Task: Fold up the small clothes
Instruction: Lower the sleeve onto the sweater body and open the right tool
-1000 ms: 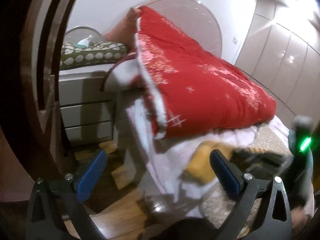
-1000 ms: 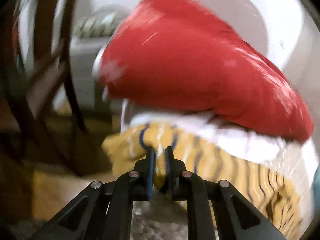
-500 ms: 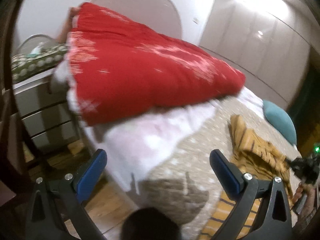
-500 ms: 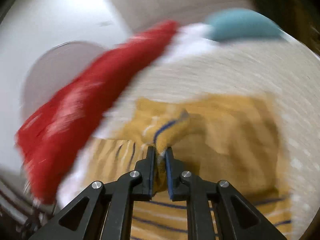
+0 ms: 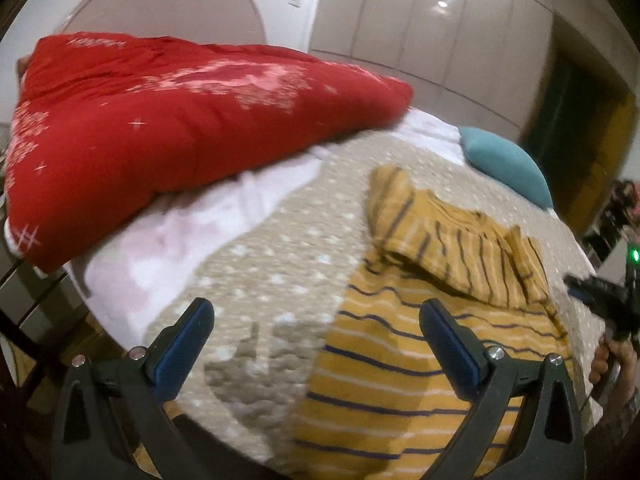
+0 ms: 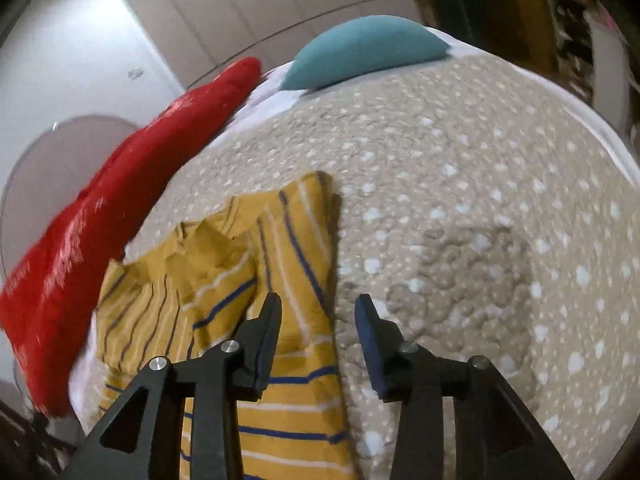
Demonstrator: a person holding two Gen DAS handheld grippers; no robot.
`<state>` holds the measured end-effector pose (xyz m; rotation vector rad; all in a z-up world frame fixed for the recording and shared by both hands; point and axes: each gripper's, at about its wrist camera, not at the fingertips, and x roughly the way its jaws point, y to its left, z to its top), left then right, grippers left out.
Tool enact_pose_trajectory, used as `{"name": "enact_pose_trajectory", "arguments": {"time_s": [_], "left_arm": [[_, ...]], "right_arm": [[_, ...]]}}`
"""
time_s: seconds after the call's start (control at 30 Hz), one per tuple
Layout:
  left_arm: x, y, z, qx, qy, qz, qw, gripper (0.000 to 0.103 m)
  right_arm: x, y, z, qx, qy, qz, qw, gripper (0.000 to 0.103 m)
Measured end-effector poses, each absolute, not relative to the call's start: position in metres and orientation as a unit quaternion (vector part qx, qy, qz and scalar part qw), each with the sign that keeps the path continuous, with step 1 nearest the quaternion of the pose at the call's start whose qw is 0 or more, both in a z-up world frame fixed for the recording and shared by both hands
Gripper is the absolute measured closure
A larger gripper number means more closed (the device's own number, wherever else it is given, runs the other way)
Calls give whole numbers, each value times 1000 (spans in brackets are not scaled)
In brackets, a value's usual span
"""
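Note:
A mustard-yellow top with dark and white stripes [image 5: 400, 364] lies on the beige dotted bedspread [image 5: 260, 264], with one side folded over onto its upper part [image 5: 464, 252]. My left gripper [image 5: 316, 320] hovers open and wide over the garment's near left edge, holding nothing. In the right wrist view my right gripper [image 6: 318, 308] is opening its jaws just above the top's right edge [image 6: 296, 240]. The cloth lies below and between them, and the pads do not press on it. A hand [image 5: 612, 360] holds that gripper at the left view's right edge.
A bulky red duvet [image 5: 180, 120] is heaped on white sheets [image 5: 168, 240] along the bed's far left. A teal pillow [image 6: 360, 52] lies at the far end. Cupboard doors [image 5: 420, 20] line the wall behind. The bed's edge drops off at the near left.
My right gripper carried a pinched fold of the yellow top across the bed and has let it go, jaws now apart. The left gripper swung from the bedside drawers over to the garment.

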<state>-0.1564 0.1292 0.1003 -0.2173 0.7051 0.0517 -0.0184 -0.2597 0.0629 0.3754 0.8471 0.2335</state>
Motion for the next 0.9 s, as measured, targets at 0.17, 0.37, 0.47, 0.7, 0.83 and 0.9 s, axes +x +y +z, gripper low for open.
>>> {"name": "enact_pose_trajectory", "arguments": {"time_s": [0.17, 0.37, 0.47, 0.7, 0.83, 0.9], "left_arm": [[-153, 115, 99, -94, 350, 13, 932, 1], [-150, 113, 93, -92, 359, 11, 929, 1], [-148, 121, 87, -97, 365, 17, 926, 1], [-126, 136, 62, -123, 392, 9, 912, 1], [-106, 132, 44, -128, 419, -18, 899, 1], [-96, 130, 37, -131, 435, -28, 891, 1]], "right_arm": [[-2, -184, 74, 109, 402, 180, 891, 34], [27, -144, 53, 19, 416, 115, 902, 61], [28, -207, 46, 124, 419, 44, 899, 61], [-14, -322, 31, 246, 435, -29, 866, 56], [-53, -331, 25, 295, 439, 68, 846, 56], [-64, -327, 22, 311, 442, 103, 835, 55]]}}
